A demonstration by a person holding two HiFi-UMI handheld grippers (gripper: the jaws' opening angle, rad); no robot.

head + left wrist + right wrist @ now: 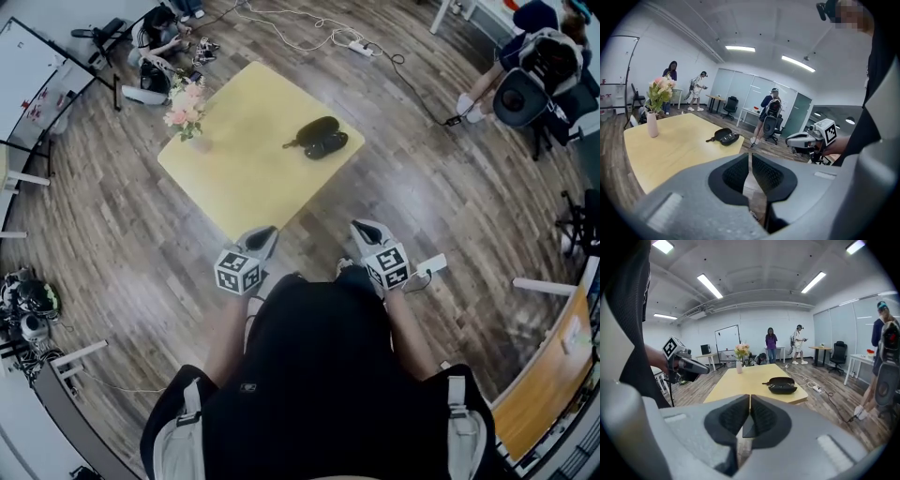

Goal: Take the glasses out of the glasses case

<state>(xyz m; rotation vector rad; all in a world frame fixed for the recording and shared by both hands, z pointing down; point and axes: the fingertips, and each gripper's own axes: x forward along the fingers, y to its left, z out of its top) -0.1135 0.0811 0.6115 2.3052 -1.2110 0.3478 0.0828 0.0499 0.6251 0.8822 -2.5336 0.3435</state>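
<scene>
A black glasses case (319, 138) lies open on the far right part of the yellow table (234, 187). Dark glasses (329, 146) rest in its nearer half. The case also shows in the left gripper view (724, 136) and in the right gripper view (782, 385), some way ahead of the jaws. My left gripper (262, 232) and right gripper (366, 228) hang close to my body, over the floor just short of the table's near corner. Both are shut with nothing between the pads. Each gripper view shows its own jaws together (750, 161) (750, 406).
A vase of pink flowers (187, 108) stands at the table's left corner. Cables and a power strip (361, 47) lie on the wooden floor beyond the table. A person with an office chair (520, 94) is at the far right. A small white box (429, 267) lies on the floor by my right gripper.
</scene>
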